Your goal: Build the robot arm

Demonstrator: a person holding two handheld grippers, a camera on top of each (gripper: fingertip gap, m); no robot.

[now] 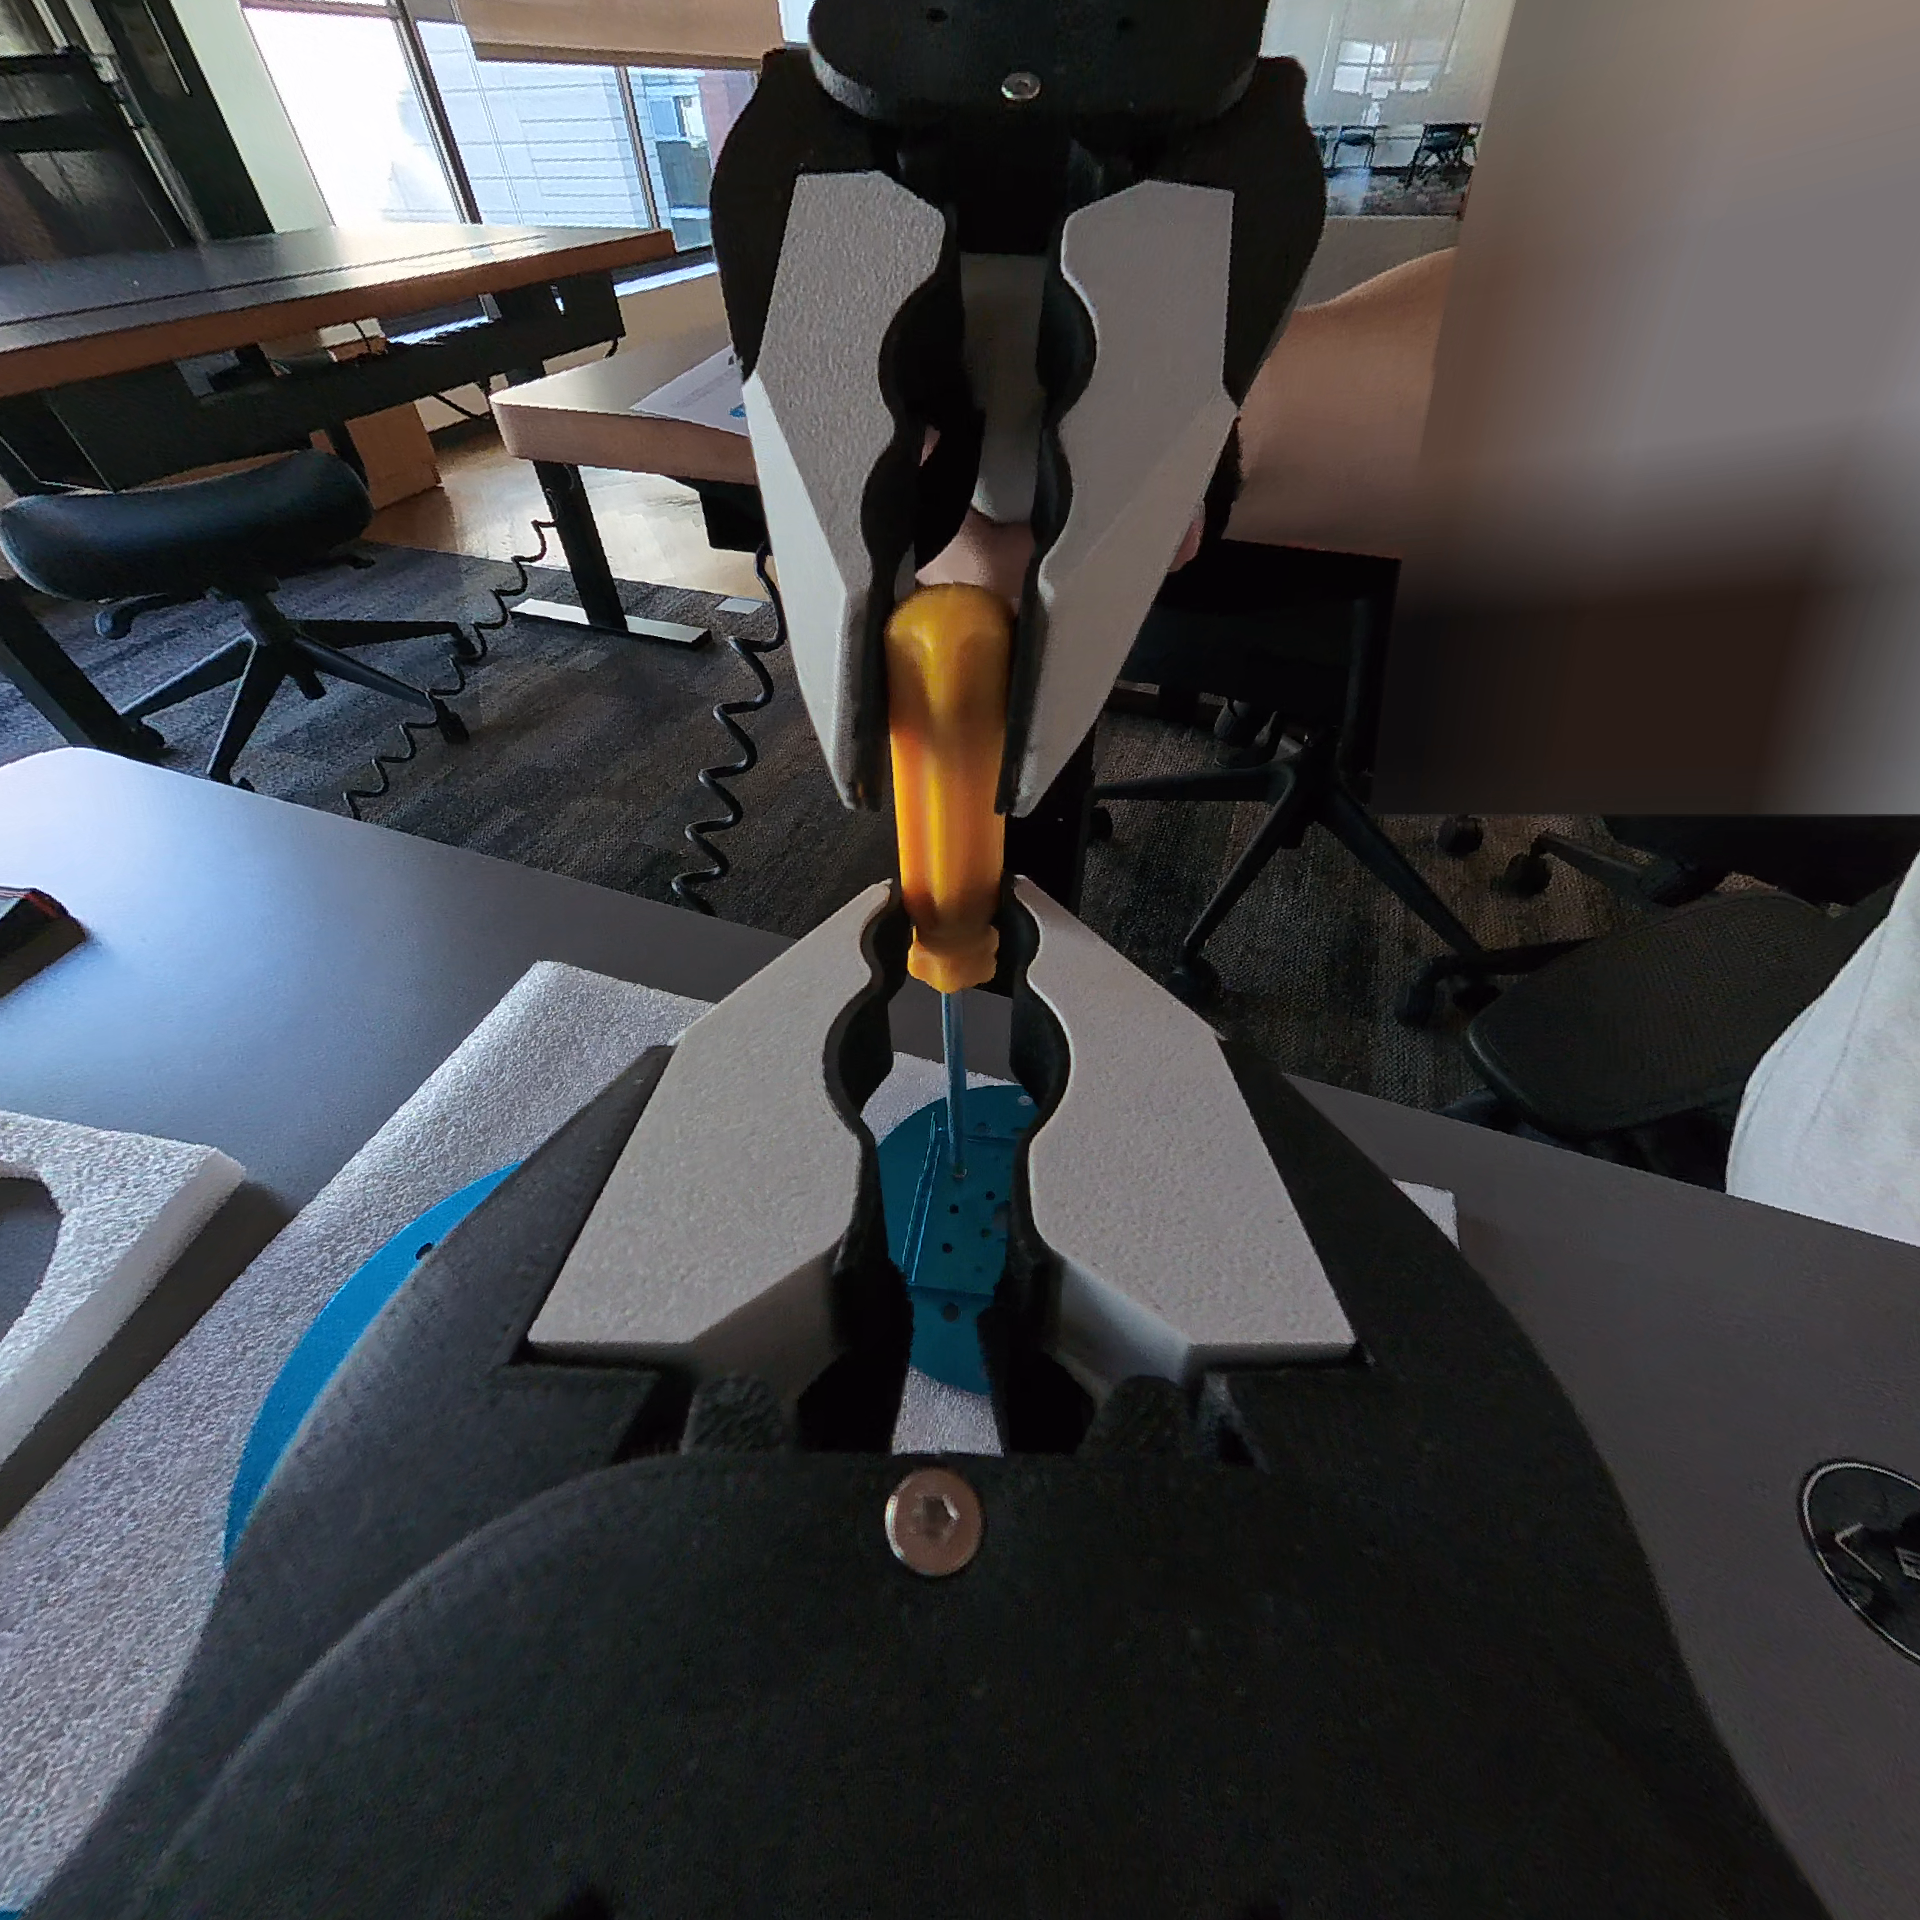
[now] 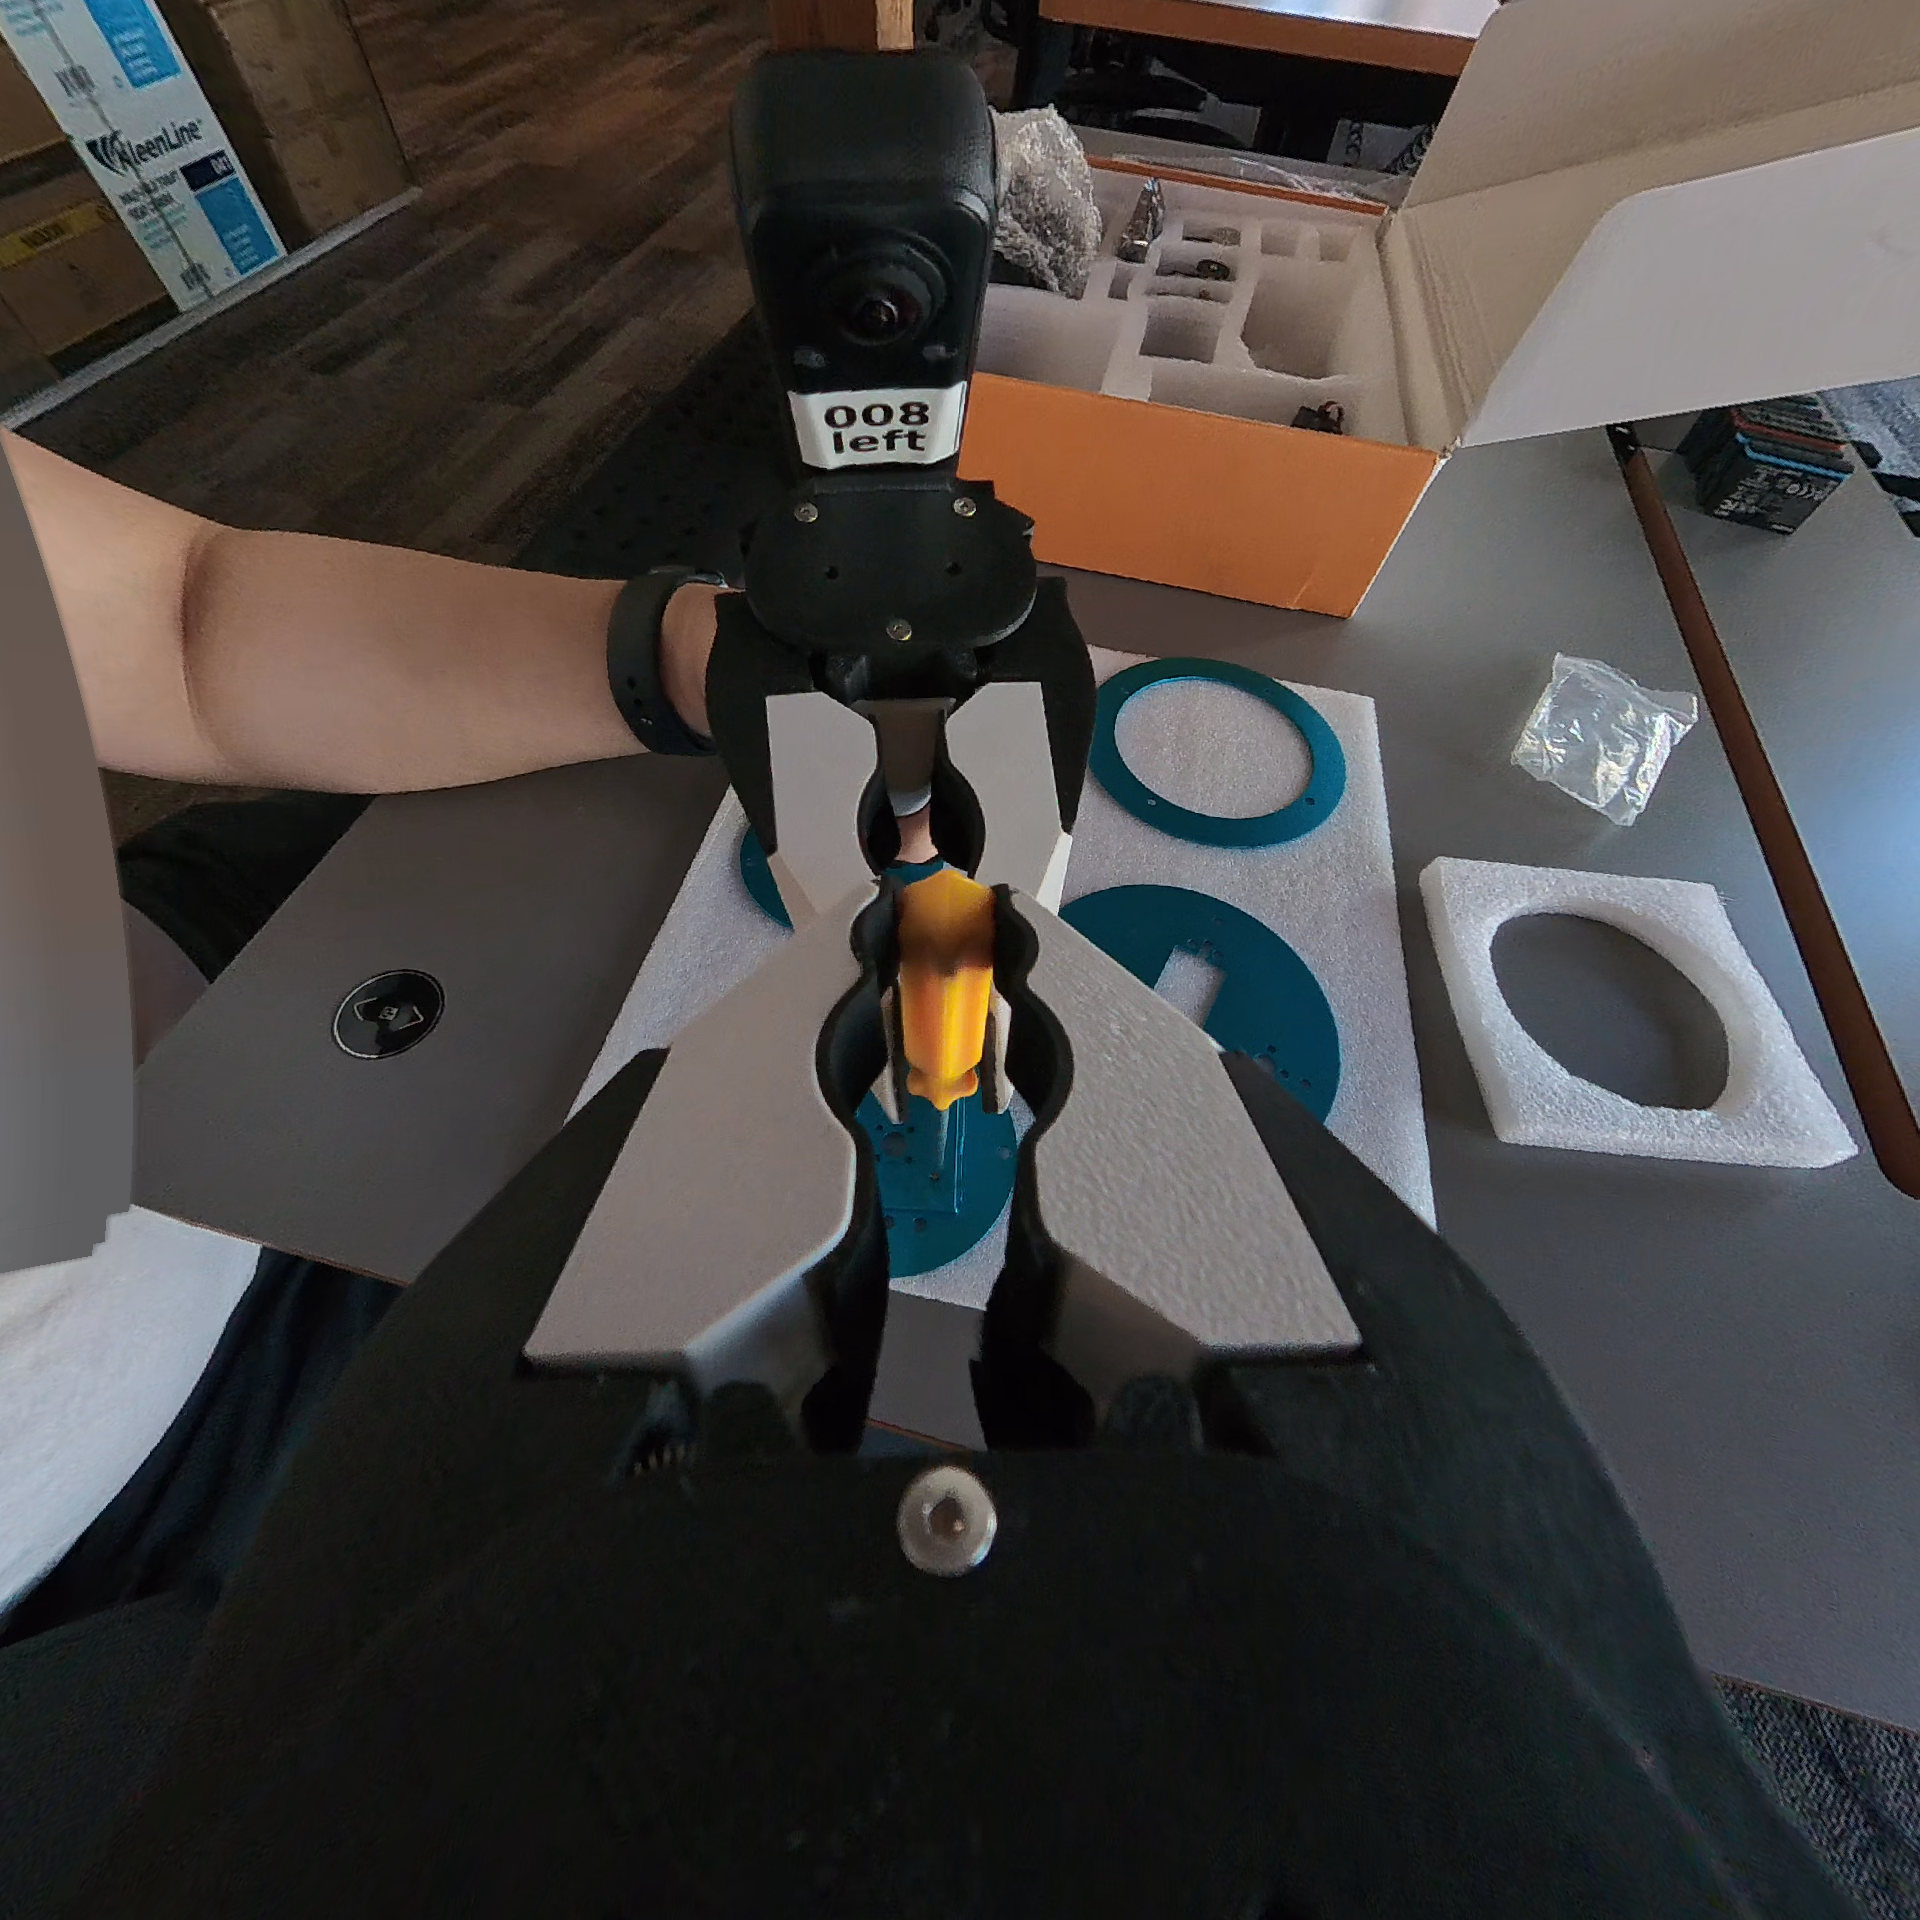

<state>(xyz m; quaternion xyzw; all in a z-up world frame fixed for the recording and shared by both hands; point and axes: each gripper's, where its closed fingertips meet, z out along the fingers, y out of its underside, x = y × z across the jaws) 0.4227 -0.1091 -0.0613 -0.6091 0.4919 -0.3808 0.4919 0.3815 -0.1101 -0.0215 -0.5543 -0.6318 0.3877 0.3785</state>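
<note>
A screwdriver with a yellow handle [image 1: 945,748] stands nearly upright, its thin shaft tip resting on a blue perforated disc [image 1: 961,1236]. My left gripper [image 1: 956,894] is shut on the lower end of the handle, just above the collar. My right gripper [image 1: 935,800] faces it from across and is shut on the upper part of the handle. In the right wrist view the right gripper [image 2: 942,899] clamps the handle [image 2: 940,997] and the left gripper [image 2: 945,1096] holds it lower down, over the blue disc [image 2: 935,1216]. The disc lies on a white foam sheet [image 2: 1351,831].
On the foam sheet lie a blue ring [image 2: 1127,769] and a second blue disc [image 2: 1288,997] with a rectangular cutout. A foam frame [image 2: 1455,935], a clear plastic bag [image 2: 1600,732] and an open orange box [image 2: 1195,499] sit on the grey table. A closed grey laptop [image 2: 416,1122] lies at the left. Tip to tip, the grippers are about 5 cm apart.
</note>
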